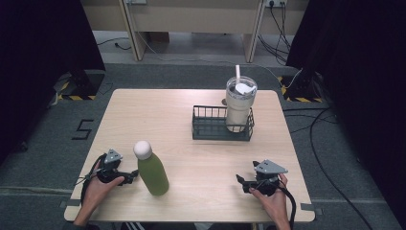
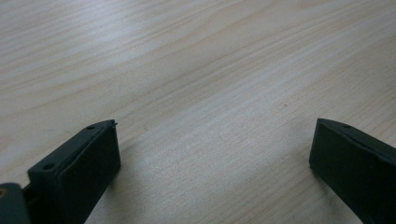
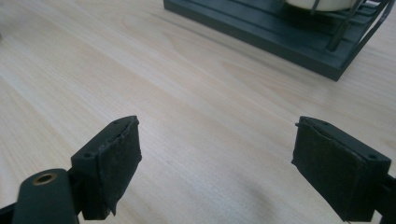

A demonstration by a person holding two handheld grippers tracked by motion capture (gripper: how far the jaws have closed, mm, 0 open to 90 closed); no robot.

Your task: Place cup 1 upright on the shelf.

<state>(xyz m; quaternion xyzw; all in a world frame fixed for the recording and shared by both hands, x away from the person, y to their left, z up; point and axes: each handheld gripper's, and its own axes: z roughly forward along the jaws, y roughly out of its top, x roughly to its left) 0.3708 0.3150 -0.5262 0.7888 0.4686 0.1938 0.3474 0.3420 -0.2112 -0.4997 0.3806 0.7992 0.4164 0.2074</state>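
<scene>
A green bottle (image 1: 152, 169) with a white cap stands upright near the table's front left. Just left of it, a hand holds my left gripper (image 1: 130, 177) low over the wood; its jaws stand wide apart with bare tabletop between them (image 2: 212, 144). A cream tumbler (image 1: 239, 105) with a lid and straw stands in the right end of a dark wire basket (image 1: 208, 129) at the table's middle back. At the front right my right gripper (image 1: 239, 182) is open and empty (image 3: 217, 149), pointing toward the basket's base (image 3: 280, 42).
The light wooden table (image 1: 191, 158) has bare room in its middle and along the left. Its front edge lies just under both hands. Cables trail on the floor to the right, and dark curtains hang on both sides.
</scene>
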